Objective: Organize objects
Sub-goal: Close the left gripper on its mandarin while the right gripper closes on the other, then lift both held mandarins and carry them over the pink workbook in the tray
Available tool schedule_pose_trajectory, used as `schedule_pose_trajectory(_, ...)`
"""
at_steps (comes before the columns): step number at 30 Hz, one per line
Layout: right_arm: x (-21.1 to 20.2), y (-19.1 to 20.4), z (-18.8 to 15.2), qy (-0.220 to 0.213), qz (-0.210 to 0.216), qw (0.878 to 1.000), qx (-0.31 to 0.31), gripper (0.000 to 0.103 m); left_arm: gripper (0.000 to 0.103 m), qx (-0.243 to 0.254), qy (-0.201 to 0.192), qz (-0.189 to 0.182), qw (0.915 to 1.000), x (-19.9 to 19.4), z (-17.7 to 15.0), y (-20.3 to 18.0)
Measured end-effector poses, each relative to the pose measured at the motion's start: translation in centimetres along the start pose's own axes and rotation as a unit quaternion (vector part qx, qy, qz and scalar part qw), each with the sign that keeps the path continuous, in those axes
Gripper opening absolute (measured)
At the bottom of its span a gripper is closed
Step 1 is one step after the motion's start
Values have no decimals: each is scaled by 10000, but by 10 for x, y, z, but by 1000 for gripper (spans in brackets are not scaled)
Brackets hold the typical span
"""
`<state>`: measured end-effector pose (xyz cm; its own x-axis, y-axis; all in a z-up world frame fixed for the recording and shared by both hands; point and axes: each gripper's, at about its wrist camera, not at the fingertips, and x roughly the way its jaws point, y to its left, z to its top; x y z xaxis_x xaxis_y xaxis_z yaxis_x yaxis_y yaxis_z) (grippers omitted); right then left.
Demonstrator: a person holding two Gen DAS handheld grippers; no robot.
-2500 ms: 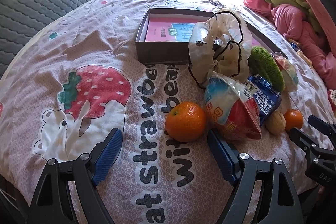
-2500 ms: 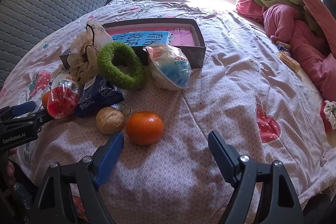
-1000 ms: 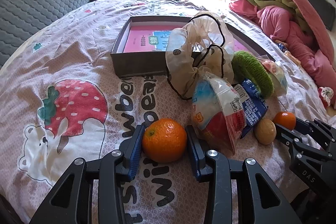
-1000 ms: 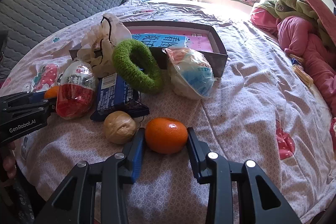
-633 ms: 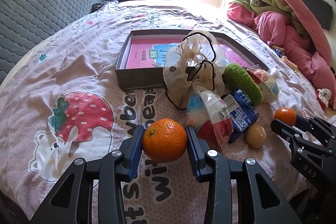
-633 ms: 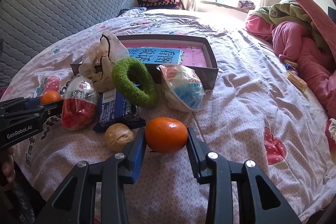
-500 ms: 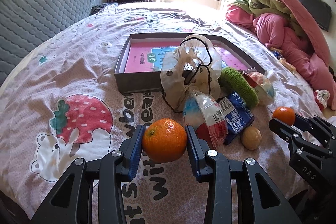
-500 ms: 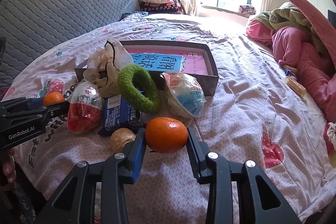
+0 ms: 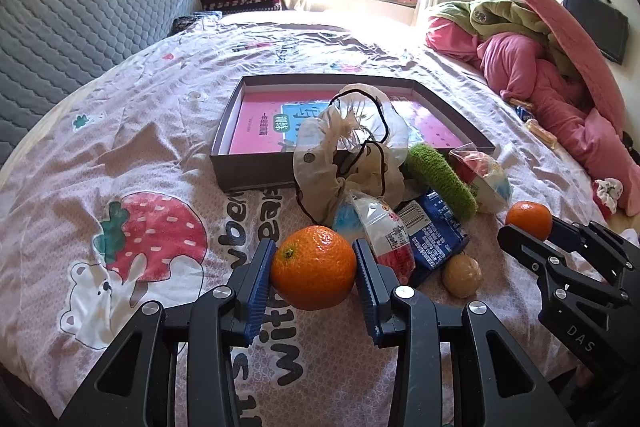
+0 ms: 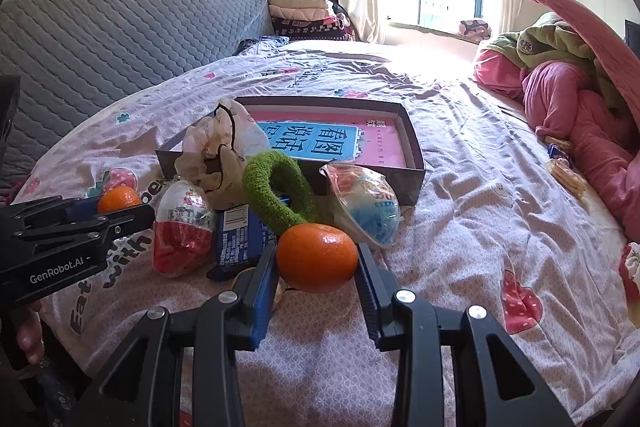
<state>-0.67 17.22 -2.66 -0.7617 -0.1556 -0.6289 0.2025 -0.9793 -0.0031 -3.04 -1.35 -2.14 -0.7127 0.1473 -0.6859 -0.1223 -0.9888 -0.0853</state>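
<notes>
My left gripper (image 9: 314, 277) is shut on an orange (image 9: 314, 267), held above the bedsheet. My right gripper (image 10: 317, 267) is shut on a second orange (image 10: 317, 256), which also shows at the right of the left wrist view as a small orange (image 9: 529, 220) in black jaws. Beyond both lies a dark shallow box (image 9: 256, 173) with a pink and blue book (image 10: 332, 141) inside. In front of the box sit a crumpled drawstring bag (image 9: 348, 155), a green knitted ring (image 10: 276, 191), a red and white egg-shaped packet (image 10: 182, 231), a blue snack packet (image 9: 432, 235), a round wrapped packet (image 10: 366, 207) and a walnut (image 9: 462, 275).
Everything rests on a bed with a pink strawberry-print sheet (image 9: 152, 239). A grey quilted headboard (image 10: 120, 35) rises at the left. A pile of pink and green bedding (image 10: 580, 87) lies at the right. Folded blankets (image 10: 308, 15) are stacked by the window.
Both grippers closed on their oranges and have since risen, lifting the fruit off the sheet; the box and clutter now sit lower and farther away in both views.
</notes>
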Motion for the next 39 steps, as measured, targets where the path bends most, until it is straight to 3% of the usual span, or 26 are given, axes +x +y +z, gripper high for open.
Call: schedule_pose_trajectory(39, 13, -4, 57, -435, 222, 9988, -91, 38, 40, -76, -445, 114, 9989, 5, 63, -12)
